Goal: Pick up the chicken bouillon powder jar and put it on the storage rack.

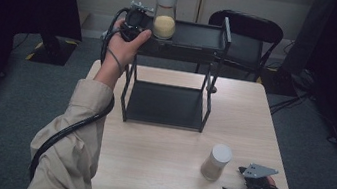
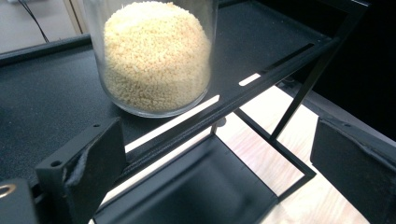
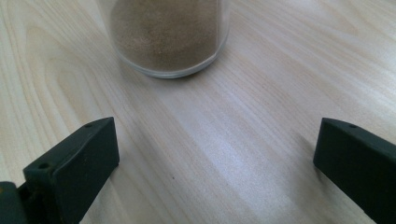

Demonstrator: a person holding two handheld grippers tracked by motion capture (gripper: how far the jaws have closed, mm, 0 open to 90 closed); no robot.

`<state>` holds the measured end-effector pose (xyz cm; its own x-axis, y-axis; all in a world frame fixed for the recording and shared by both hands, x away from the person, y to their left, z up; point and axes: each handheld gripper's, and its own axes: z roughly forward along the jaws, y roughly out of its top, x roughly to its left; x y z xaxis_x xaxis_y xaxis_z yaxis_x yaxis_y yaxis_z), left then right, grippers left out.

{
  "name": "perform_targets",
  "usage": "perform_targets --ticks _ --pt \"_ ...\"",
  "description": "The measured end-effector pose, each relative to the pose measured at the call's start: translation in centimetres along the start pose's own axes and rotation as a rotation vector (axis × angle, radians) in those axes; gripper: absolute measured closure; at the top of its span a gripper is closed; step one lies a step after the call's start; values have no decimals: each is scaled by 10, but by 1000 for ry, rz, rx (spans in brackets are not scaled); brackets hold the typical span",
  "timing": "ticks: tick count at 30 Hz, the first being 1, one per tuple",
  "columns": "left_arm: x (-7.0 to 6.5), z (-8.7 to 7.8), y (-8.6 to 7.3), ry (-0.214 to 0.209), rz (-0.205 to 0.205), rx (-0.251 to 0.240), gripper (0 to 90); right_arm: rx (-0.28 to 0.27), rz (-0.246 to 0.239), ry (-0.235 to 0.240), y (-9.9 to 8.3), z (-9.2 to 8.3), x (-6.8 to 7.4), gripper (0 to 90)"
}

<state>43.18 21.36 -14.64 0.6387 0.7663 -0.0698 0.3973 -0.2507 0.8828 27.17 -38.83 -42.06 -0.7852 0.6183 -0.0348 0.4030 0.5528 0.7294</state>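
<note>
The left gripper [image 1: 139,19] is hovering with its matte black jaws spread wide at the top shelf of the black metal rack [image 1: 190,39], just short of a round glass jar of pale yellow grains [image 2: 156,56] that is standing on the shelf, untouched. The right gripper [image 1: 238,188], jaws equally wide and empty, is sitting low over the light wooden table [image 1: 155,168], facing a white-lidded jar of brown powder [image 1: 215,162] nearby.
</note>
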Motion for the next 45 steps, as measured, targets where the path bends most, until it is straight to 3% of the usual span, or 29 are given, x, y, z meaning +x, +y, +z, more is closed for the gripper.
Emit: perform_targets --ticks 7,24,45 --pt "-2 -4 -4 -17 11 1 28 0 0 0 0 0 0 0" --pt "-1 -4 -37 -53 4 -9 28 0 0 0 0 0 0 0" --pt "5 10 -93 -86 -21 5 28 -1 -1 0 0 0 0 0"
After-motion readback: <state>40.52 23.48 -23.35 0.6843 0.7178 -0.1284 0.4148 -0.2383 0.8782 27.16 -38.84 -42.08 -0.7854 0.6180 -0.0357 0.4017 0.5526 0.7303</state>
